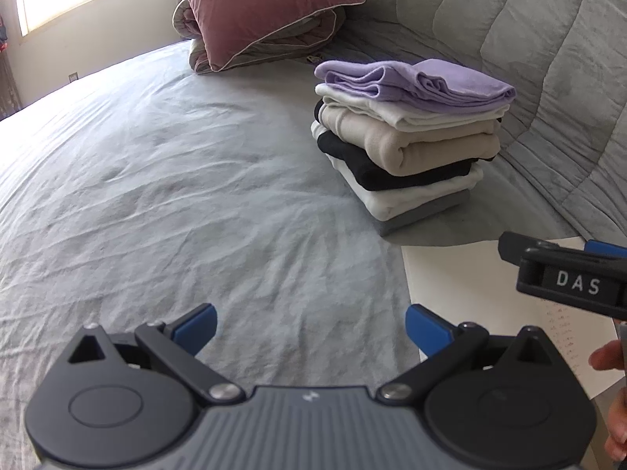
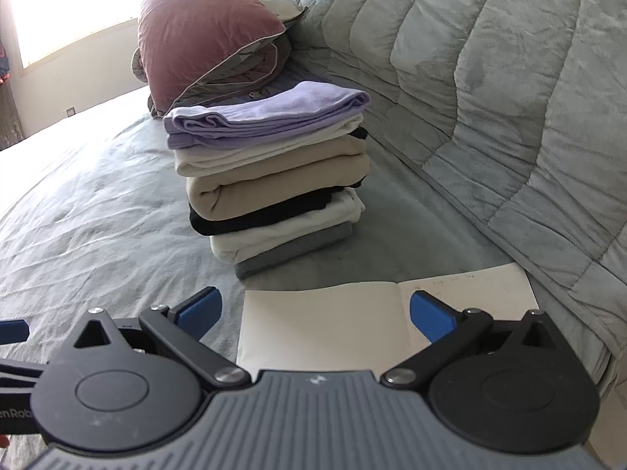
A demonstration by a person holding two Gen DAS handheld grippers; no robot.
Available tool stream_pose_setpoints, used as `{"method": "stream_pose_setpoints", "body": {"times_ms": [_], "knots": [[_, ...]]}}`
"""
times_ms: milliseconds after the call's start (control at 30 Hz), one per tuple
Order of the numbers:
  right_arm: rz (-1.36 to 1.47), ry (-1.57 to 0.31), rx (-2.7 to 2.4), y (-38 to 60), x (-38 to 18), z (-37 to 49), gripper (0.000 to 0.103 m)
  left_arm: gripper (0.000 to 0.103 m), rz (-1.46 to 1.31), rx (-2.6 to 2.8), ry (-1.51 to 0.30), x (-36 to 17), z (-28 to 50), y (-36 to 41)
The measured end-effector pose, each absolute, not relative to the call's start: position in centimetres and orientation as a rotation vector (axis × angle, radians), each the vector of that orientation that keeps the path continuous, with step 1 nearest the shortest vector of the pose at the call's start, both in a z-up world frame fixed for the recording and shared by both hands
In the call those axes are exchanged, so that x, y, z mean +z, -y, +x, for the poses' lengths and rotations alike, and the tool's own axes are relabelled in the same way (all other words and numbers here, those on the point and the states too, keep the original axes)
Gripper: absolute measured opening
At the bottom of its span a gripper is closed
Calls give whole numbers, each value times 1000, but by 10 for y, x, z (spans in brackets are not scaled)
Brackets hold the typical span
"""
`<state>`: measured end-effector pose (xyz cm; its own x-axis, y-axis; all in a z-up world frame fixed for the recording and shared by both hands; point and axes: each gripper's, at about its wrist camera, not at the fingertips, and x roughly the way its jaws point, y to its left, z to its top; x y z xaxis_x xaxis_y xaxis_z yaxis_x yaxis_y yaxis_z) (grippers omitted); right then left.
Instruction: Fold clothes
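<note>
**laundrynoob:** Lavender top (image 2: 270, 111) is sitting on the stack of folded clothes (image 2: 274, 184), which is on the bed (image 1: 156, 180) right up near the bunched quilt (image 2: 490, 78). Is there even anything left to fold? I don't see a loose garment in either view.

**foldbot_fan:** Same here, so I'd guess the job is about done, or the next piece is out of shot. Left gripper (image 1: 311, 325) and right gripper (image 2: 315, 311) both have their jaws spread wide with nothing between them. The left one hangs over bare sheet, the right one over an open notebook (image 2: 333, 329) just in front of the stack.

**laundrynoob:** How would that pile handle if it needs shifting?

**foldbot_fan:** Soft and light, but floppy. The beige layer (image 2: 282, 184) looks thick and the layers aren't squared up, so my guess is it'd slump if you pinched only one side. I'd go low, at the grey bottom piece (image 2: 298, 252), from both sides.

**laundrynoob:** Room to work?

**foldbot_fan:** Plenty of open sheet to the left. The right side is tight against the quilt, with a pink pillow (image 1: 266, 11) behind.
</note>
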<state>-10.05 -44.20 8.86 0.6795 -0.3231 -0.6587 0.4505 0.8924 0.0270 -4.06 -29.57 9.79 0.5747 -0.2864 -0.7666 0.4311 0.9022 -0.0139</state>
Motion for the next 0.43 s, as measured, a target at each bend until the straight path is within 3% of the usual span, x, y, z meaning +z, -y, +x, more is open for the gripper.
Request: {"method": "stream_pose_setpoints", "body": {"times_ms": [433], "knots": [[168,-694,-444,429,93,-97,103,102,171,-435,-845,107,-42,280]]}}
